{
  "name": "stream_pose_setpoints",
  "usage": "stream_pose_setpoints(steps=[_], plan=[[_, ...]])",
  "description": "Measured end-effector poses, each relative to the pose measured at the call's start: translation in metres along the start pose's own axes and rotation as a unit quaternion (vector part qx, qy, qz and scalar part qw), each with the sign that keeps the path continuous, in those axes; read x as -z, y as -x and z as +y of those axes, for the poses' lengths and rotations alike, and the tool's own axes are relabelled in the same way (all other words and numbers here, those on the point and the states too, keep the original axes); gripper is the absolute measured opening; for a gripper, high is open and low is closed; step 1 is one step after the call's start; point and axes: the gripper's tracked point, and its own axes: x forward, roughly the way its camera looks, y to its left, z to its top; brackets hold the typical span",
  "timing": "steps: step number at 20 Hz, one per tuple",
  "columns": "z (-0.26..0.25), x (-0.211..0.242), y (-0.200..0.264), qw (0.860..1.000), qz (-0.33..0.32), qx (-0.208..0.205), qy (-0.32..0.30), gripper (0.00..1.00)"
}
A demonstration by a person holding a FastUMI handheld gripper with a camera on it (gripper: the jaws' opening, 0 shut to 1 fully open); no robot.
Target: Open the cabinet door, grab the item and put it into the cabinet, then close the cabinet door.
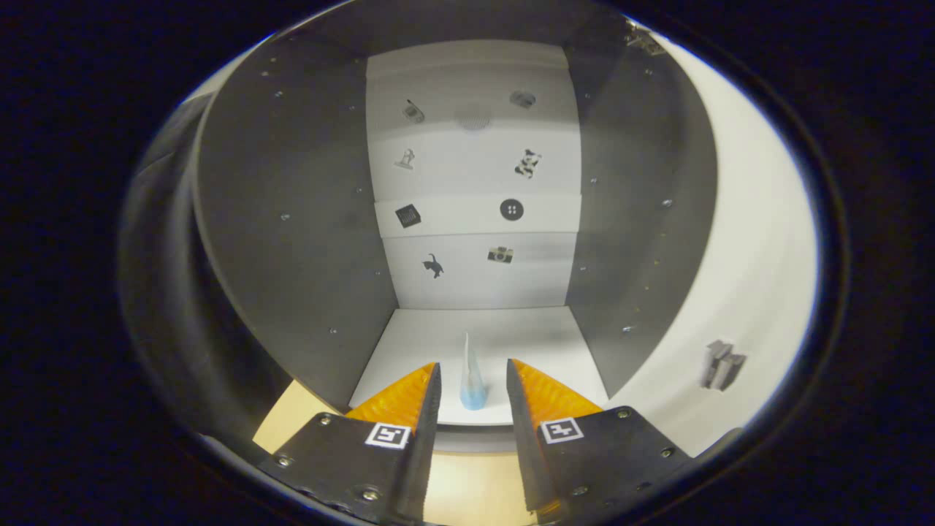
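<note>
Tool (pixel 473 380): its two fingers stand apart with a clear gap, nothing pressed between them. A square marker tag sits on the body of each finger.

Below and nearest the tool, a strip of pale wood desk (pixel 467 486) runs under the fingers.

Between the fingertips, just ahead of them, the item (pixel 472 376) stands upright on the cabinet floor (pixel 438 343), close to the floor's front edge. It is a slim pointed cone, whitish at the tip and pale blue at the base. Neither finger touches it; a small space shows on both sides.

The cabinet (pixel 292 219) is open in front of the tool. Its grey side walls rise to the left and right of the fingers, each dotted with small screw heads or peg holes. The open door (pixel 738 292) swings out to the right of the tool, white on its face, with a small grey handle (pixel 722 364) on it.

Beyond the item, the white back panel (pixel 475 183) carries small dark picture stickers in two columns.
</note>
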Motion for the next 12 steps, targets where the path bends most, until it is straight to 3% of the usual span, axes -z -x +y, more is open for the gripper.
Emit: stream_pose_setpoints(steps=[12], plan=[[-0.004, 0.010, 0.144, 0.994, -0.098, 0.046, 0.013, 0.50]])
